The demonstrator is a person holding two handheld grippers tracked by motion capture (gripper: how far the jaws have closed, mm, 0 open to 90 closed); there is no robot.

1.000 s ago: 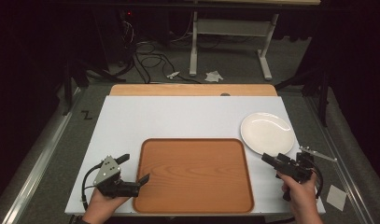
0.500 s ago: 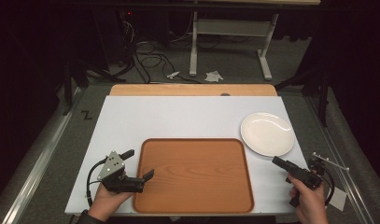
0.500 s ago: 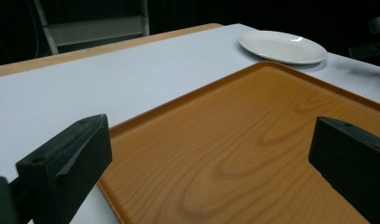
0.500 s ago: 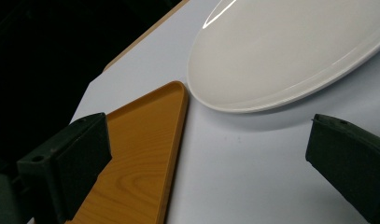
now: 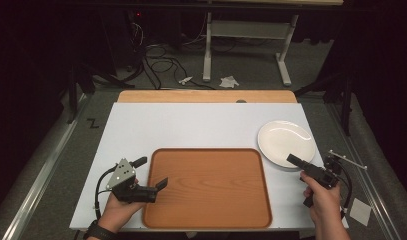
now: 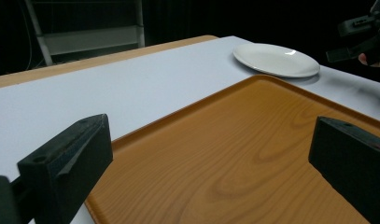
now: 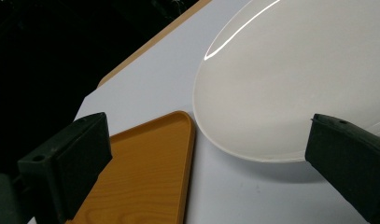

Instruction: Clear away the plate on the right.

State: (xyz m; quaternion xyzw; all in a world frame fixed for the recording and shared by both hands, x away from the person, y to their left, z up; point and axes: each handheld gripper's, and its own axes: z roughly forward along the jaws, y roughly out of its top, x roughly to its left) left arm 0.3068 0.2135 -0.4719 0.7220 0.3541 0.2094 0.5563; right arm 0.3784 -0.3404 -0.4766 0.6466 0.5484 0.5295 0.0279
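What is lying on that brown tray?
Nothing lies on the tray; its wood-grain floor is bare. The left tongs hover at its left edge. What is beneath it stays hidden.

Left gripper held in the left hand, low at the near left, pointing to the right and a little away. Jaws wide apart, nothing between them. Grey three-cornered plate on top, black cable looping down beside the wrist. Right gripper held in the right hand at the near right, pointing up and to the left. Jaws wide apart too, with nothing held. Both forearms coming in from the bottom edge, far apart from each other.
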